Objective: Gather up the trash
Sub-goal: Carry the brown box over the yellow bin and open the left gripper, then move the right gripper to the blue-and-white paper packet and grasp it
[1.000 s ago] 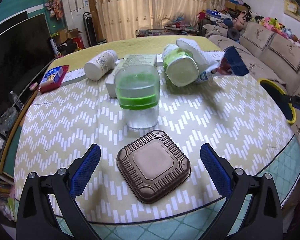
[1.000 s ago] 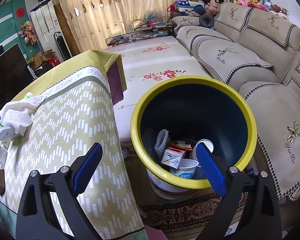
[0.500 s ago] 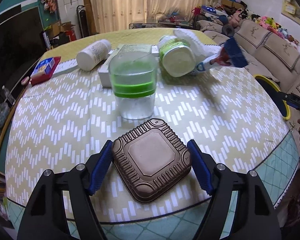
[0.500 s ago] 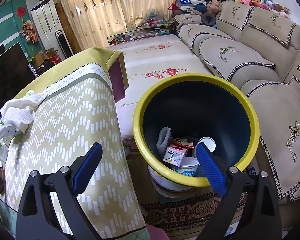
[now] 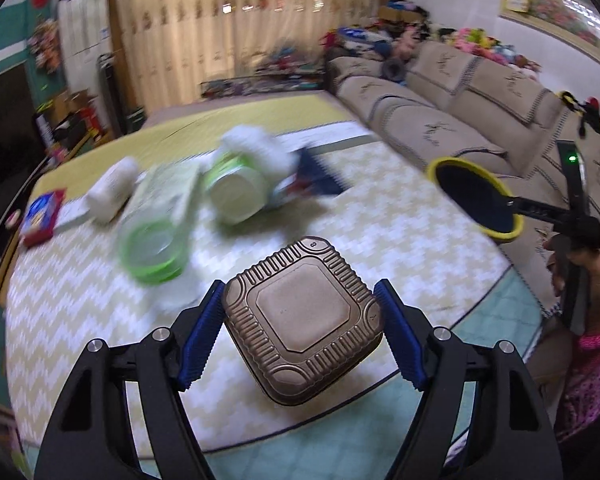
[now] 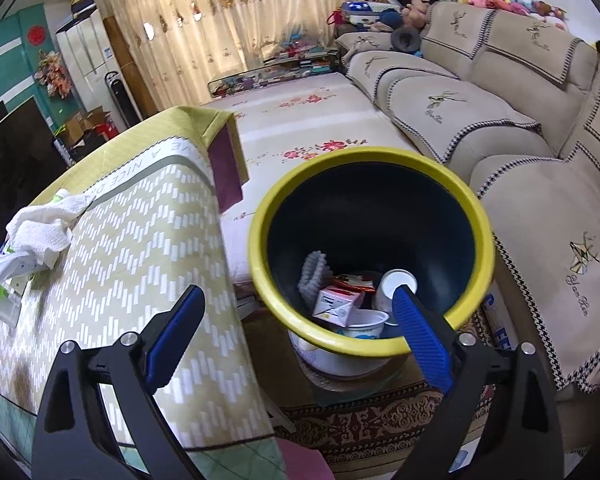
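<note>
My left gripper (image 5: pixel 300 328) is shut on a square brown ribbed plastic lid (image 5: pixel 302 326) and holds it tilted above the table's front edge. The yellow-rimmed dark trash bin (image 5: pixel 476 196) stands to the right beside the table. In the right wrist view my right gripper (image 6: pixel 296 332) is open and empty, hovering just in front of the trash bin (image 6: pixel 372 248), which holds a small carton (image 6: pixel 336 304), cups and wrappers.
The tablecloth-covered table (image 5: pixel 380 216) carries a clear cup with a green band (image 5: pixel 152 248), a green-white tub (image 5: pixel 236 196), a white bottle (image 5: pixel 112 192), a white cloth (image 6: pixel 44 228) and a red-blue pack (image 5: pixel 42 216). A beige sofa (image 6: pixel 520 140) runs along the right.
My left gripper closed on the brown lid and lifted it off the table, swinging rightward; the background is motion-blurred. My right gripper stayed open and barely moved by the bin.
</note>
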